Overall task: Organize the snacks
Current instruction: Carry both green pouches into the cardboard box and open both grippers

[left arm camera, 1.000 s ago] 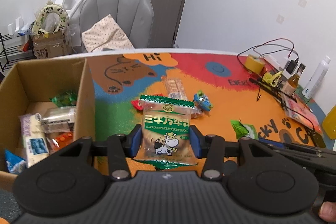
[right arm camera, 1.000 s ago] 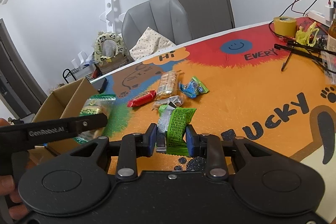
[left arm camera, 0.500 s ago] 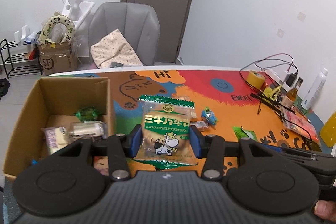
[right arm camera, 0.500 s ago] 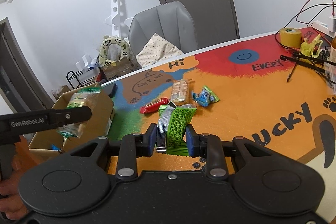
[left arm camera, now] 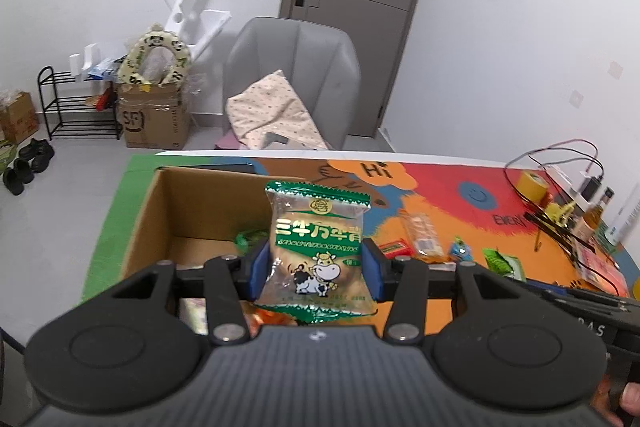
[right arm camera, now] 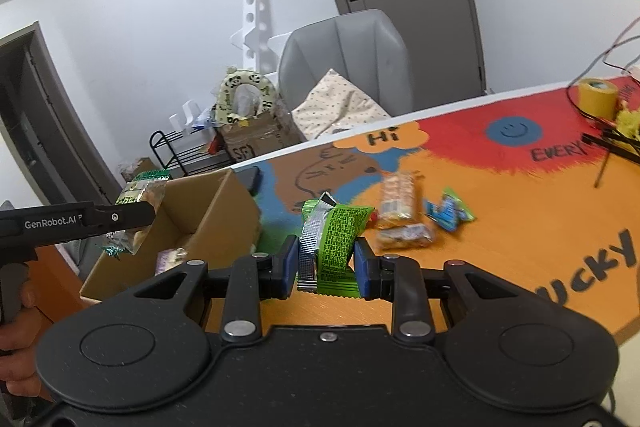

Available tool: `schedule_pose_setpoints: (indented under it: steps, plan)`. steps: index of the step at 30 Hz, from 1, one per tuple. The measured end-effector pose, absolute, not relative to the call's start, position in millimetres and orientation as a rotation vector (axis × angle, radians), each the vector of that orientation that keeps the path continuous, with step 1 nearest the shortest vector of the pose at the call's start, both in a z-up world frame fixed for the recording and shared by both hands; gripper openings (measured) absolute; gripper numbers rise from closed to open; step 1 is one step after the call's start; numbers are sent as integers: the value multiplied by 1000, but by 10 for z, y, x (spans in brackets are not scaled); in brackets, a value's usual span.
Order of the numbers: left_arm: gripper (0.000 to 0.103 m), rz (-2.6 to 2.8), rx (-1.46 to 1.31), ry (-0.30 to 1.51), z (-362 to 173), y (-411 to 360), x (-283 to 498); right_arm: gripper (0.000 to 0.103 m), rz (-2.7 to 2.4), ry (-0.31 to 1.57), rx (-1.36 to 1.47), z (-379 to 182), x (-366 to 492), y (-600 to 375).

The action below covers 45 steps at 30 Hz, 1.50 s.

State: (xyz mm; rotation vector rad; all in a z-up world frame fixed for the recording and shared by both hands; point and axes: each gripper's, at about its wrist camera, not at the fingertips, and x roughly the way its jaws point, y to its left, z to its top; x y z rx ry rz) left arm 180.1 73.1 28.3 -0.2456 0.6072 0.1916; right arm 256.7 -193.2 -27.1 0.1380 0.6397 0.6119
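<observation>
Two snack packets are held, one in each gripper. Left wrist view: the left gripper (left arm camera: 314, 269) has its jaws pinching a clear cow packet (left arm camera: 318, 251) with green ends, held upright. Behind and below it stands an open box (left arm camera: 150, 223) on the green end of the worktop (left arm camera: 436, 187); a green wrapper (left arm camera: 250, 237) lies inside. To the right, on the orange part of the mat, lie a biscuit pack (left arm camera: 422, 233), a red bar (left arm camera: 394, 249), a blue packet (left arm camera: 460, 250) and a green packet (left arm camera: 502, 261).

Right wrist view: the right gripper (right arm camera: 326, 263) has its jaws pinching a green packet (right arm camera: 338, 245) with a silver seam, held off the worktop (right arm camera: 520, 227). To the left, the left gripper (right arm camera: 132, 215) holds the cow packet (right arm camera: 138, 211) above the near left corner of the box (right arm camera: 208, 211); a hand (right arm camera: 18, 343) grips its handle. A biscuit pack (right arm camera: 396, 201), a blue packet (right arm camera: 448, 211) and a clear bar (right arm camera: 406, 235) lie on the mat beyond.
</observation>
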Motion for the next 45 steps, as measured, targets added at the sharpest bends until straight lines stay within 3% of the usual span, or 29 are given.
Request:
schedule_pose_setpoints:
  steps: [21, 28, 31, 33, 36, 45]
  plan:
    - [47, 297, -330, 655, 77, 1406, 1633, 28, 767, 621, 64, -34, 2511, -1024]
    - [52, 315, -343, 643, 119, 1504, 1477, 28, 817, 628, 39, -14, 2423, -756]
    - [60, 313, -345, 642, 130, 1528, 1421, 28, 837, 637, 25, -19, 2404, -647]
    - [71, 309, -354, 642, 129, 1542, 1404, 41, 853, 655, 26, -23, 2398, -586]
    - [80, 304, -351, 635, 132, 1544, 1374, 57, 831, 636, 17, 0, 2361, -593]
    - [89, 283, -342, 643, 114, 1418, 1424, 62, 759, 650, 32, -52, 2385, -866]
